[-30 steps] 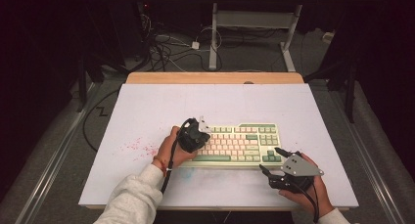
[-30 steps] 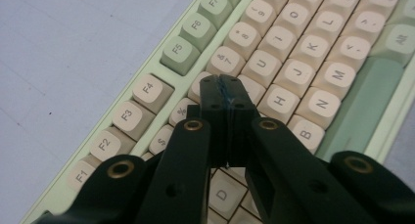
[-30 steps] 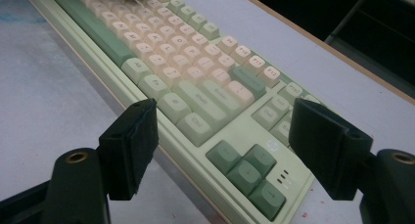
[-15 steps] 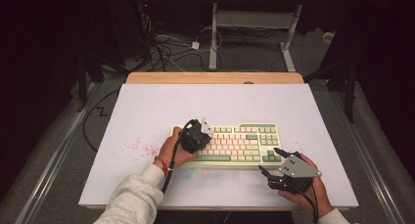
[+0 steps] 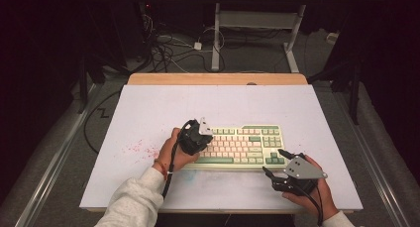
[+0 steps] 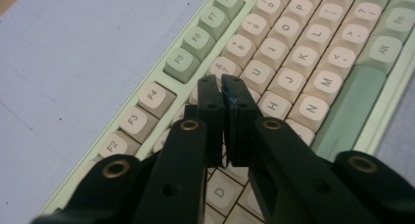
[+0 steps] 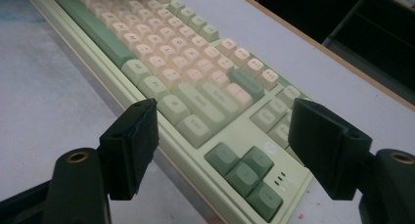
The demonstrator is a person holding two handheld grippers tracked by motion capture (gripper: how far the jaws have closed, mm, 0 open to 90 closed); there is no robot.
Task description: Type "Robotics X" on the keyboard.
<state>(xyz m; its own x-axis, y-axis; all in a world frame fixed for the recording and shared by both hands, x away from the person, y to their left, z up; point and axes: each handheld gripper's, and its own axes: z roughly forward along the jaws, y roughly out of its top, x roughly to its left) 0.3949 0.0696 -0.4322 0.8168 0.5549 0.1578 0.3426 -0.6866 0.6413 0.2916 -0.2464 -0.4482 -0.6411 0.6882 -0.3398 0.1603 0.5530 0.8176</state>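
A mint-green keyboard [image 5: 242, 145] with cream keys lies on the white table sheet, right of centre. My left gripper [image 5: 200, 139] hovers over its left half, tips pointing down at the letter keys [image 6: 274, 72]. Its jaws [image 6: 222, 89] have just been opening by a hair; only a thin slit shows between the pads, with nothing in it. My right gripper [image 5: 273, 161] sits at the keyboard's near right corner [image 7: 254, 185]. There the jaws [image 7: 225, 119] stand wide apart on either side of that corner, one pad in front of the front edge, neither pressing on it.
Red specks [image 5: 136, 147] mark the sheet left of the keyboard, and a faint blue smudge [image 5: 190, 176] lies by its near edge. A wooden strip [image 5: 218, 79] borders the table's far side. Cables [image 5: 168, 48] and a desk frame [image 5: 216, 33] are on the floor beyond.
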